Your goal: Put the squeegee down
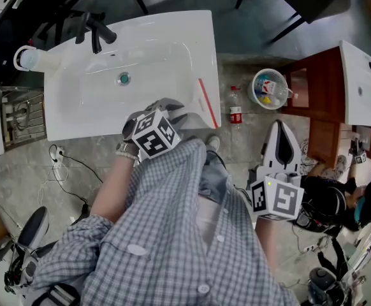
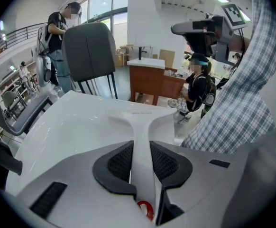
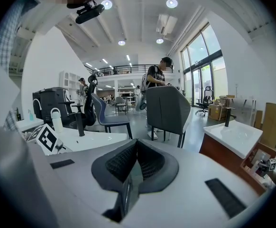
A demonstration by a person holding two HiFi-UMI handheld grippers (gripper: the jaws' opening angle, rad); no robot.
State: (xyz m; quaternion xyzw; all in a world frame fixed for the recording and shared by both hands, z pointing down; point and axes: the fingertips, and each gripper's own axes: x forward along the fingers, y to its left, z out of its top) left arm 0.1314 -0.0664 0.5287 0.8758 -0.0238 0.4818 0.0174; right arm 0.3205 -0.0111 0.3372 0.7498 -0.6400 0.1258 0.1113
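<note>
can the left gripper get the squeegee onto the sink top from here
Probably yes. The left gripper, shut on the squeegee, is just above the white sink top, and the surface ahead of it looks bare. The faucet stands off at the far side.

I see a white sink basin (image 1: 173, 24) with a black faucet (image 1: 96, 30) and a teal drain (image 1: 123, 78), and a white jug (image 1: 29, 58) at its left end. Floor beside it: red-label bottle (image 1: 235, 106), white bucket (image 1: 269, 89). Wooden cabinet (image 1: 313, 88) at right.
</note>
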